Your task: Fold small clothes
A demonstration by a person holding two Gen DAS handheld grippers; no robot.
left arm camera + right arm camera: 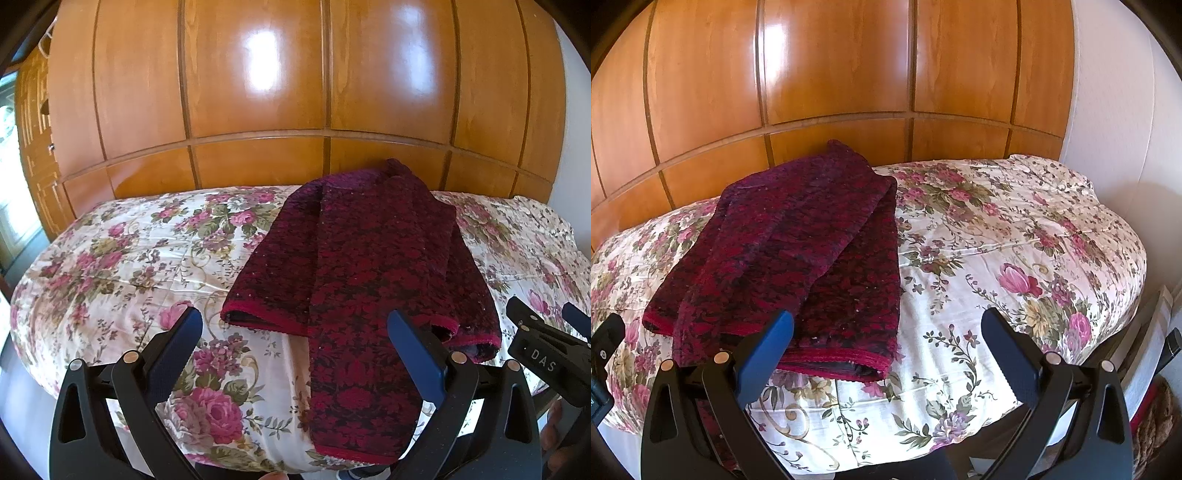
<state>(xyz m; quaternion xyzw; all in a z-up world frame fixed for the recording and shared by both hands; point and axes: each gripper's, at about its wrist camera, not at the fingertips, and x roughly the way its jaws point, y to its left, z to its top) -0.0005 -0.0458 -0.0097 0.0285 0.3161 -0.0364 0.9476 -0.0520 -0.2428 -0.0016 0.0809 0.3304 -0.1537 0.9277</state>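
Both the left gripper (295,332) and right gripper (886,332) are held spread and empty above the partly folded dark-red patterned knit garment (354,266), seemingly readied for another fold.

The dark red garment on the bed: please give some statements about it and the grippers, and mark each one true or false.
1. The dark red garment lies on the floral bedcover. True.
2. The left gripper is shut on the garment. False: its fingers are spread open and hold nothing.
3. A wooden headboard stands behind the bed. True.
4. The right gripper holds a sleeve. False: it is open and empty.
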